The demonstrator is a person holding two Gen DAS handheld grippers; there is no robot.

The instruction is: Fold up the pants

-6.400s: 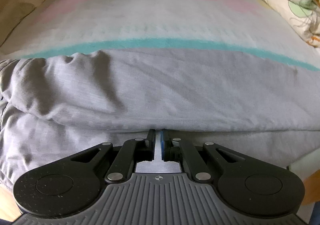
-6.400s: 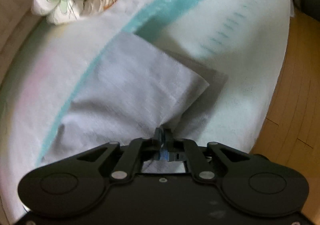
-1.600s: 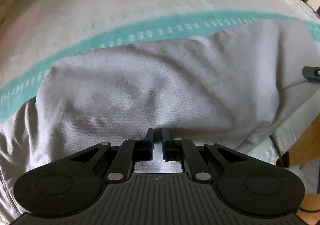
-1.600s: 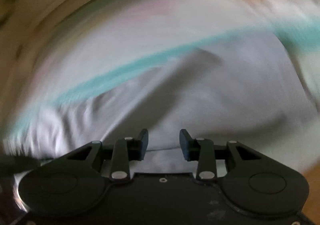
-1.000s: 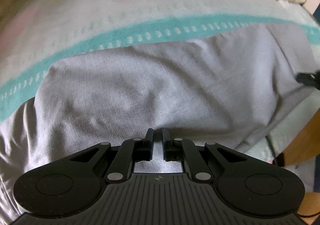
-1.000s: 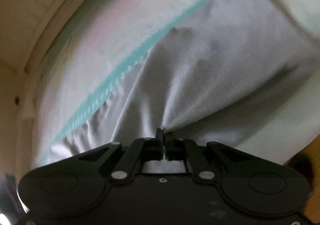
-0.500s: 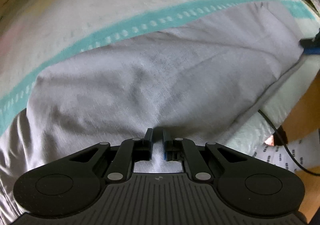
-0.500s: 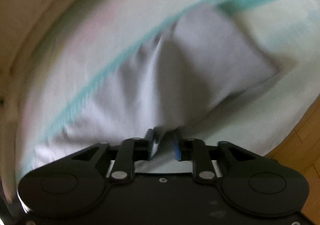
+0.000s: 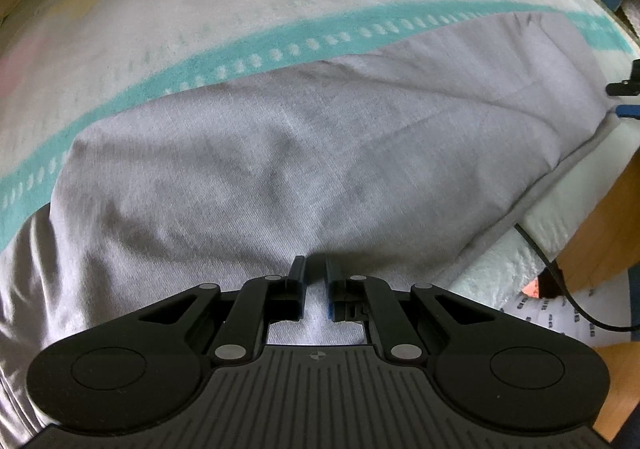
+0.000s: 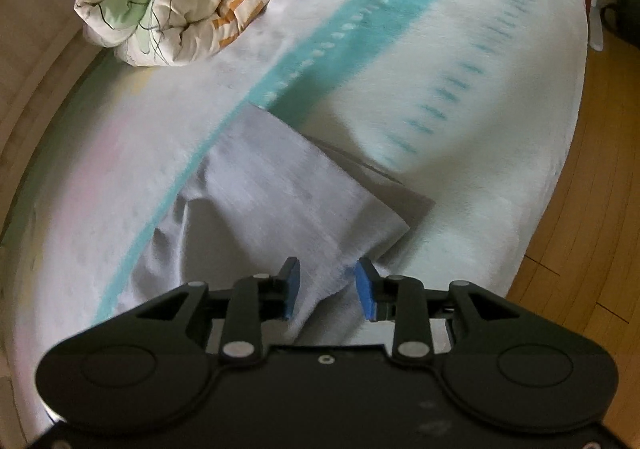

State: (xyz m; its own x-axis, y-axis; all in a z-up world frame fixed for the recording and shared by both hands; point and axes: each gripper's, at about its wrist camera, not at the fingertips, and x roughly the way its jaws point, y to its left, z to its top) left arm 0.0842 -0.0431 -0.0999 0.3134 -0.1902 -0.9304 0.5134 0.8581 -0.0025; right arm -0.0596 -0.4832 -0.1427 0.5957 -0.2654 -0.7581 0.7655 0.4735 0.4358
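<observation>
Grey pants (image 9: 280, 153): folded, flat on striped bed (image 9: 200, 9). Left gripper (image 9: 314, 273): jaws nearly closed, pinching fabric. Right gripper (image 10: 326, 281): jaws just opening, fabric loose between. No legible writing.

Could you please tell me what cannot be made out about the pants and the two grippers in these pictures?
- Left wrist view: whether the left gripper pinches the pants; its own body hides the contact.
- Left wrist view: the right gripper is cut off by the picture's edge.
- Right wrist view: motion blur smears the pants, so the layers are unclear; the right gripper stands open, its jaws just opening.
</observation>
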